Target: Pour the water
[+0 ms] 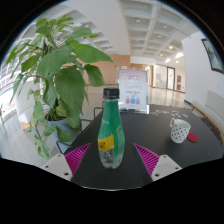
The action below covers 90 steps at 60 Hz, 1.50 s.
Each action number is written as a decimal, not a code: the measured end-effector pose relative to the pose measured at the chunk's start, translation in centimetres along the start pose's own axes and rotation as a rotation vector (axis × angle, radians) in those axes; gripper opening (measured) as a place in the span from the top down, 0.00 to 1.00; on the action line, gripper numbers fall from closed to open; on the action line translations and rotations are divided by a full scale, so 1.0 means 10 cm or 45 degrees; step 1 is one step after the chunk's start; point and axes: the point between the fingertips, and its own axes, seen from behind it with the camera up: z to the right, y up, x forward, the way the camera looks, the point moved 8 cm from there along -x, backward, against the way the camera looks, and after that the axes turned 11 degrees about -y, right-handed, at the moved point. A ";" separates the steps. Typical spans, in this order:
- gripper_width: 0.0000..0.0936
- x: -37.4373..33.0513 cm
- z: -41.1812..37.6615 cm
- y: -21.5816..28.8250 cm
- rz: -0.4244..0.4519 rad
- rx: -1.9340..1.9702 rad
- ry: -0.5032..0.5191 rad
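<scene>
Gripper view: our released hand-held gripper straddles the bottle.
We judge grasping comes next, then pouring into the cup.

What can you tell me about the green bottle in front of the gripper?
The green bottle is translucent plastic with a dark cap still on and a yellow-and-white label around its middle. It stands upright on the dark table, between and just ahead of the open gripper's fingers, with gaps at both sides. Nothing but the table touches it.
</scene>
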 end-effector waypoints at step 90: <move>0.57 1.13 1.91 1.53 0.010 2.731 1.145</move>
